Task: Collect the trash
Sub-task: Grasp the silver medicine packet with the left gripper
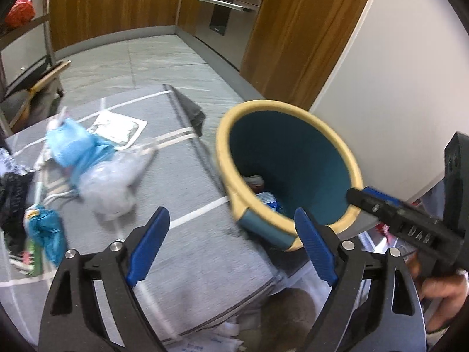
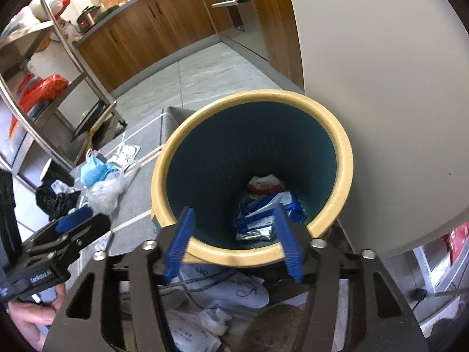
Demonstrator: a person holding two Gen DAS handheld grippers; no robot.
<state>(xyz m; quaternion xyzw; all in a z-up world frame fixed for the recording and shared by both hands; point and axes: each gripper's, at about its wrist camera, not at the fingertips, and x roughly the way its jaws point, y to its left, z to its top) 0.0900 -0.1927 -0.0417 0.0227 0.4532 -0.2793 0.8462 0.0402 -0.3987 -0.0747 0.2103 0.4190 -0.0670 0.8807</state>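
A teal trash bin with a cream rim [image 1: 281,108] [image 2: 343,158] stands at the right edge of a grey table [image 1: 187,176]. Wrappers [image 2: 263,208] lie at its bottom. On the table lie a blue face mask [image 1: 73,143] [image 2: 93,170], a clear plastic bag [image 1: 111,182] [image 2: 102,193], a blister pack [image 1: 117,127], a blue-green wrapper [image 1: 44,228] and a black bag [image 2: 55,199]. My left gripper [image 1: 231,243] is open and empty over the table beside the bin. My right gripper [image 2: 234,243] is open and empty above the bin's near rim.
A metal shelf rack [image 2: 58,67] with red bags stands left. Wooden cabinets [image 1: 117,6] and an oven [image 1: 228,3] line the far wall. A white wall [image 2: 381,58] is right of the bin. Crumpled cloth and paper [image 2: 211,302] lie below the table edge.
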